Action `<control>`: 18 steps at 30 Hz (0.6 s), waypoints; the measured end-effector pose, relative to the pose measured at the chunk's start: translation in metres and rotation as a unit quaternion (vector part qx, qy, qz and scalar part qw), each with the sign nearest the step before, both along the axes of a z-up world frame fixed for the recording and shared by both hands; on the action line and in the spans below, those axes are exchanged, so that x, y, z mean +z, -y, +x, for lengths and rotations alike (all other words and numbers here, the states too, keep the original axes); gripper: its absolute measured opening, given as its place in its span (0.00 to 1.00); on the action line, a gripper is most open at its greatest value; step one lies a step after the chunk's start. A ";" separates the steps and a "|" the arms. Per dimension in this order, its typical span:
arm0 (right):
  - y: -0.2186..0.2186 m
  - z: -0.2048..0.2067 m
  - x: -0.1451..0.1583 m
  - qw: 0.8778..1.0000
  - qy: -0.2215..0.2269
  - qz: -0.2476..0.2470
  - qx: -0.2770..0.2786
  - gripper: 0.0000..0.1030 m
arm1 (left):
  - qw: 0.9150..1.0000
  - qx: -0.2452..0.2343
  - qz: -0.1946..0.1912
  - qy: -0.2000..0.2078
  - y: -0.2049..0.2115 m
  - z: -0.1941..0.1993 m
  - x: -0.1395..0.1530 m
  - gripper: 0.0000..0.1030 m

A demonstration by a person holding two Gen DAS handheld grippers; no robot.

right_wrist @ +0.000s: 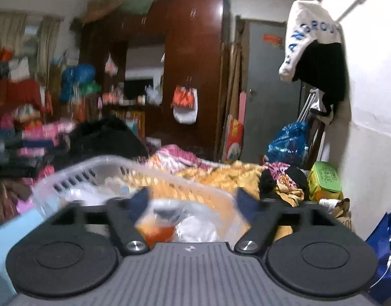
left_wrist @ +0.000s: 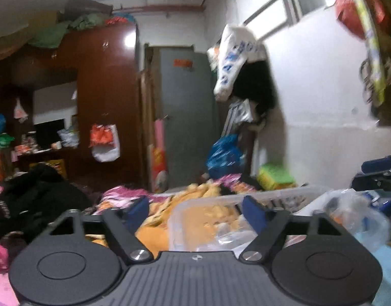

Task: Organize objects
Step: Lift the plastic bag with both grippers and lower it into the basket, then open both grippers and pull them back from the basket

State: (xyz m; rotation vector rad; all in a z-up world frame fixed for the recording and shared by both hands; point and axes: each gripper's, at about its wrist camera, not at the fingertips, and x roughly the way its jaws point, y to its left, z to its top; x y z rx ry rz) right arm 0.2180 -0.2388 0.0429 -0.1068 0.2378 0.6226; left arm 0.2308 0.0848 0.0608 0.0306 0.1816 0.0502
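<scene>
My left gripper (left_wrist: 195, 210) has its two blue-tipped fingers (left_wrist: 138, 210) spread wide, and nothing is between them. My right gripper (right_wrist: 191, 202) is spread wide too, and it holds nothing.

Just ahead of both is the see-through plastic basket with slots in its sides (right_wrist: 93, 172). It sits on the bed, on top of a rumpled yellow blanket (right_wrist: 221, 173). I think it is there so loose things can go inside it and stay together.

Right under my right gripper lies a crinkly clear plastic bag with something orange in it (right_wrist: 164, 225). It looks blurry, so I cannot tell what the orange thing is, or if the bag is inside the basket or just at its edge. From the left camera the same bag (left_wrist: 356, 216) shows off to the right.

I guess my fingers are wide so I can grab the next thing. The bag is soft and slippery, so it could slide out.

A green box (right_wrist: 325, 181) waits by the white wall.
</scene>
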 end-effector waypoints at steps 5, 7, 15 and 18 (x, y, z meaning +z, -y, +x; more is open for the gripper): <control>0.018 -0.008 0.007 0.999 -0.011 0.033 0.012 1.00 | 1.000 0.002 -0.022 0.007 0.001 -0.022 0.003 0.97; 0.023 -0.012 0.008 0.999 -0.025 0.039 0.010 1.00 | 0.999 -0.008 -0.050 0.004 -0.003 -0.030 0.005 0.97; 0.023 -0.039 0.003 0.994 0.018 0.079 -0.067 1.00 | 0.991 -0.055 -0.074 -0.098 0.007 -0.039 0.005 0.98; 0.019 -0.041 0.008 0.997 -0.055 0.049 -0.031 1.00 | 0.991 -0.075 -0.066 -0.089 0.017 -0.058 0.006 0.98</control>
